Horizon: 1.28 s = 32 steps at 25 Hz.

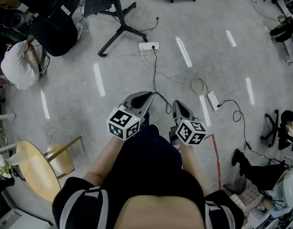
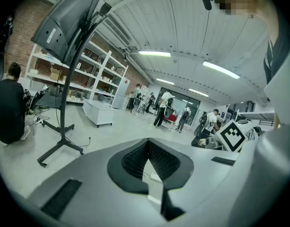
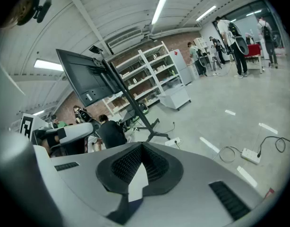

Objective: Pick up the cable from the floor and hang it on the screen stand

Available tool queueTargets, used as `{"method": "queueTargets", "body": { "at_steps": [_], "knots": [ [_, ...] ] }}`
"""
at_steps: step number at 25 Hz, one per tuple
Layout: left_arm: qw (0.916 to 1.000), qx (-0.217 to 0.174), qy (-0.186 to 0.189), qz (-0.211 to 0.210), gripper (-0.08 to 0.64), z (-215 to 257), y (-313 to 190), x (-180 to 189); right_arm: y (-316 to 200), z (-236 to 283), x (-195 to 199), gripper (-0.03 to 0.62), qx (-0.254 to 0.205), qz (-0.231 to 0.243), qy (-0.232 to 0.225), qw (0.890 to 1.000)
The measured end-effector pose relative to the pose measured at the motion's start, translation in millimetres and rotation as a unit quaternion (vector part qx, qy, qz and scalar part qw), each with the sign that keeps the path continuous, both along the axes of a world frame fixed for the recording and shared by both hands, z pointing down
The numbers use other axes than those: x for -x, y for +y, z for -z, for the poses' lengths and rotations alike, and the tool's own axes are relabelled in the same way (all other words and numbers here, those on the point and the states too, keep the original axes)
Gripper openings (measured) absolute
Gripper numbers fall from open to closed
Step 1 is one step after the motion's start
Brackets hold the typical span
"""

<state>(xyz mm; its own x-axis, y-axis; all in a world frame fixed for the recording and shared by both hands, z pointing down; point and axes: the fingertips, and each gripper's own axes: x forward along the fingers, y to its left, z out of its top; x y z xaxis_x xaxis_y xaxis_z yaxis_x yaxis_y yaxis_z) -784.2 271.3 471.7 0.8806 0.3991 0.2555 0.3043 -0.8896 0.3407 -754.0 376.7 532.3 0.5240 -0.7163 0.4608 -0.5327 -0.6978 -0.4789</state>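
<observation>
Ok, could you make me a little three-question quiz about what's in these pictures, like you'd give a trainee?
1. True or false: the left gripper grips the black cable.
2. Where is the white power strip? A) on the floor near the foot of the screen stand; B) hanging on the stand; C) on the wooden chair.
3. Which gripper is nearer the red floor line?

Key:
1. False. Its jaws are shut with nothing between them, and the cable lies on the floor.
2. A.
3. The right gripper.
</observation>
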Motion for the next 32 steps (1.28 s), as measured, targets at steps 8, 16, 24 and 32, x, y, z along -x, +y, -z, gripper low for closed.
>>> {"method": "queueTargets", "body": {
  "at_steps": [8, 16, 24, 32],
  "knots": [
    [0.9995, 0.018, 0.011, -0.024, 0.008, 21, -32, -4, -46, 24, -6, 0.025, 0.006, -0.005, 0.016, 1.000],
    [0.9985, 0.004, 0.030, -0.045, 0.008, 37, -81, -41, -98, 55, -55, 0.026, -0.020, -0.053, 0.063, 0.996],
    [0.9977, -0.003, 0.022, -0.064, 0.008, 35, -100, -70, -98, 74, -88, 0.026, -0.020, -0.101, 0.093, 0.990],
    [0.9986, 0.001, 0.015, -0.051, 0.008, 29, -110, -98, -101, 66, -113, 0.026, -0.021, -0.098, 0.081, 0.992]
  ]
}}
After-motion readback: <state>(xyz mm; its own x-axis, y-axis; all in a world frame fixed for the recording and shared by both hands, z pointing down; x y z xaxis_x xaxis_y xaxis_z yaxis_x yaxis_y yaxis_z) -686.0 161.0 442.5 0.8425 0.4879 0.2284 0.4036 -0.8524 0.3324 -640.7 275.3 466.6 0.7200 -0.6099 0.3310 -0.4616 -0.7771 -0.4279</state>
